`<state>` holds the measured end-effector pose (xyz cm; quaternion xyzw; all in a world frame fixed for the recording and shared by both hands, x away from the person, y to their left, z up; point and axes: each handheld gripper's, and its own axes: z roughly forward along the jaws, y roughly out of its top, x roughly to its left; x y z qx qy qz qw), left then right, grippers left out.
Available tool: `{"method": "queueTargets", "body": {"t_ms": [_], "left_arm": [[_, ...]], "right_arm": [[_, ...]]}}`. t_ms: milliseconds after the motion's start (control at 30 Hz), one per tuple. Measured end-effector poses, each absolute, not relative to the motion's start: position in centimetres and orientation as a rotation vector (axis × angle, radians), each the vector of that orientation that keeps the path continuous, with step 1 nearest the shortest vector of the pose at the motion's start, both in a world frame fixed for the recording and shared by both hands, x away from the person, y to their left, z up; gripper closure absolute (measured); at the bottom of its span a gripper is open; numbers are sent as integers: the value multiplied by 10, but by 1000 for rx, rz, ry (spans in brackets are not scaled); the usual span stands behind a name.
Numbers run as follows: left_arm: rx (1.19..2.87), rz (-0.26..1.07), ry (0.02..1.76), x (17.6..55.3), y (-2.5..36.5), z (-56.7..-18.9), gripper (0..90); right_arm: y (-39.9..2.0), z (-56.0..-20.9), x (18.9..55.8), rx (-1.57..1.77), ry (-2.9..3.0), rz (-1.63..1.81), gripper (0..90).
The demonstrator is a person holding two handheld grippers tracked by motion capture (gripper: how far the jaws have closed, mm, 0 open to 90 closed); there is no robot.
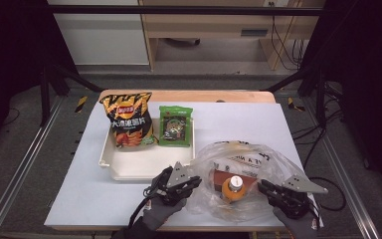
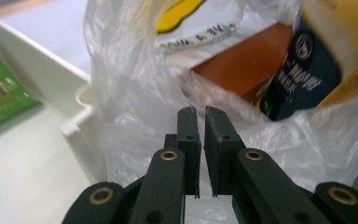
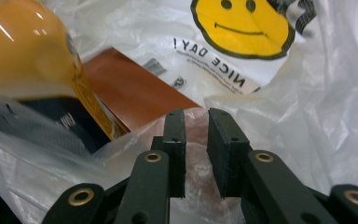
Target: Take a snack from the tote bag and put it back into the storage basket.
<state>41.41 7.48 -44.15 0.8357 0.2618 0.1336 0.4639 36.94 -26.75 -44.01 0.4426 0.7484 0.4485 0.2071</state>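
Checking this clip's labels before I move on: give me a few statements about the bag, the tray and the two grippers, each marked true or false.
1. The plastic bag holds an orange bottle. True.
2. The chips bag lies inside the plastic bag. False: it lies on the white tray.
3. The left gripper is at the bag's left edge, the right gripper at its right edge. True.
4. The green packet lies on the bare table. False: it lies on the tray, beside the chips bag.
5. The bag shows a yellow smiley face. True.
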Motion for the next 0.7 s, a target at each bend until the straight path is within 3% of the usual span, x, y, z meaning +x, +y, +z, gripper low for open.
{"method": "queueTargets", "body": {"t_ms": [267, 700], "left_arm": [[2131, 327, 668, 417, 69, -470, 846], [2168, 319, 681, 421, 67, -486, 843]], "right_arm": [[-272, -449, 371, 1240, 2099, 1252, 815], [-285, -447, 364, 1297, 2069, 1203, 867]]}}
